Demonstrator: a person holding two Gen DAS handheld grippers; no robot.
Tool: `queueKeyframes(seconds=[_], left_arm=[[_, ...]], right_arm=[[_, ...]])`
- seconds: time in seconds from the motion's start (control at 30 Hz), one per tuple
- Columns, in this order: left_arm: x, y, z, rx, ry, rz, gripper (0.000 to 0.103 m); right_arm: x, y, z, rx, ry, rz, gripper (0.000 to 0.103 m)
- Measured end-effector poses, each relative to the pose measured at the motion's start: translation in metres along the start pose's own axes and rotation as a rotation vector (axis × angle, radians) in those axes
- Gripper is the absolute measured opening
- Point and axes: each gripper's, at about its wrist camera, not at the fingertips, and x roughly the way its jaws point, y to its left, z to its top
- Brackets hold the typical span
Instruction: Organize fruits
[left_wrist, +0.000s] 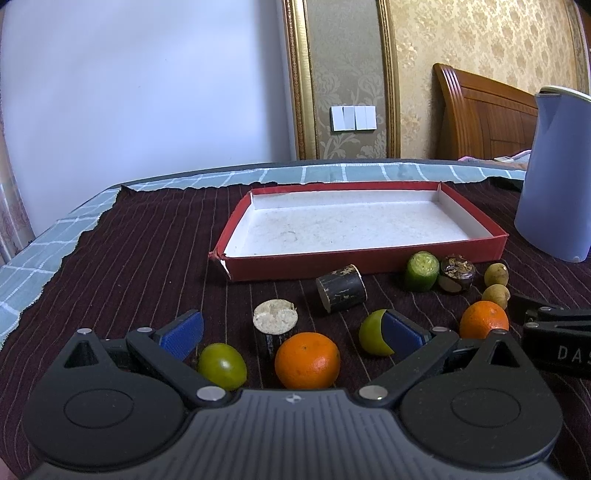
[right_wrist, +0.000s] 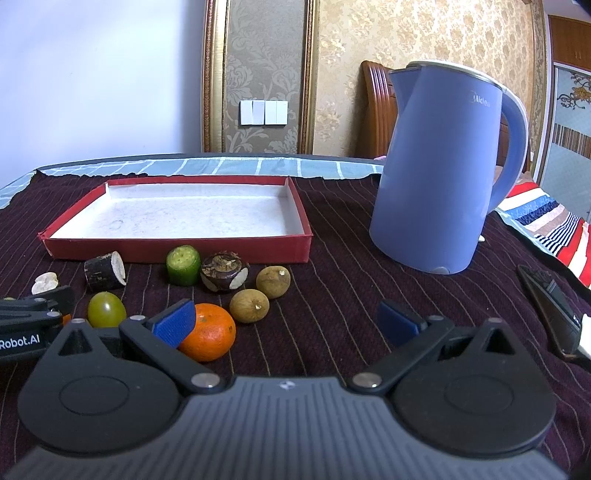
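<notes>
Before the red tray (left_wrist: 365, 258), fruits lie loose on the table.
Both tongs, left (left_wrist: 293, 332) and right (right_wrist: 286, 319), gape wide, holding nothing. "Midea" marks the blue kettle (right_wrist: 439, 166) right of the tray; bare striped cloth (right_wrist: 332, 295) stretches below it.

Left wrist view: blue plastic kettle (left_wrist: 550, 177) cut off by right edge, handle out of frame. Round green fruit (left_wrist: 373, 332) half hidden behind a blue finger pad (left_wrist: 402, 334). Right wrist view: flat black device (right_wrist: 552, 310) clipped at right edge, type unclear.
</notes>
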Motion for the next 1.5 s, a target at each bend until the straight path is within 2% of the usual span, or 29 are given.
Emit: queueKeyframes(seconds=[1.5], left_arm=[[0.0002,-0.0012,-0.0012,0.008,0.007,-0.002,0.103]], right_arm=[[0.0002,0.0022,-0.0023,0.0,0.005,0.001,0.103]])
